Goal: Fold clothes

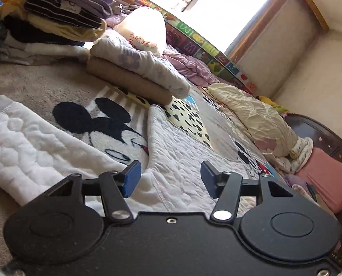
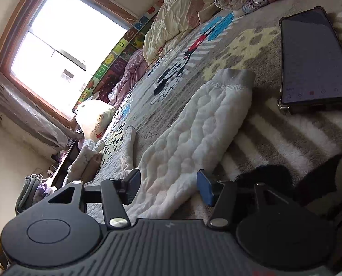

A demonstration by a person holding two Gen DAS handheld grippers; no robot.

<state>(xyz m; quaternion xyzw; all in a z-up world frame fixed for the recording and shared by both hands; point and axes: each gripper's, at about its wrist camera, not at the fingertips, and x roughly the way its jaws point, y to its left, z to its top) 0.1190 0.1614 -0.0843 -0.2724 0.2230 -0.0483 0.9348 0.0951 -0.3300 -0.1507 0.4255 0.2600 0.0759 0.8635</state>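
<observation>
White quilted fleece garment (image 2: 194, 138) lies flat on the grey cartoon-mouse blanket (image 2: 171, 87). Left gripper (image 1: 171, 179) and right gripper (image 2: 168, 188): jaws apart, empty, over the garment. Black phone (image 2: 313, 62) nearby on blanket.

The quilted garment (image 2: 194, 135) lies on the blanket (image 2: 274, 138), with the phone (image 2: 313, 59) just beside its cuff.

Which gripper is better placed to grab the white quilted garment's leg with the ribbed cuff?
Probably right: the right gripper is open with that leg of the white quilted garment running straight ahead. The left gripper faces the garment's body instead.
</observation>
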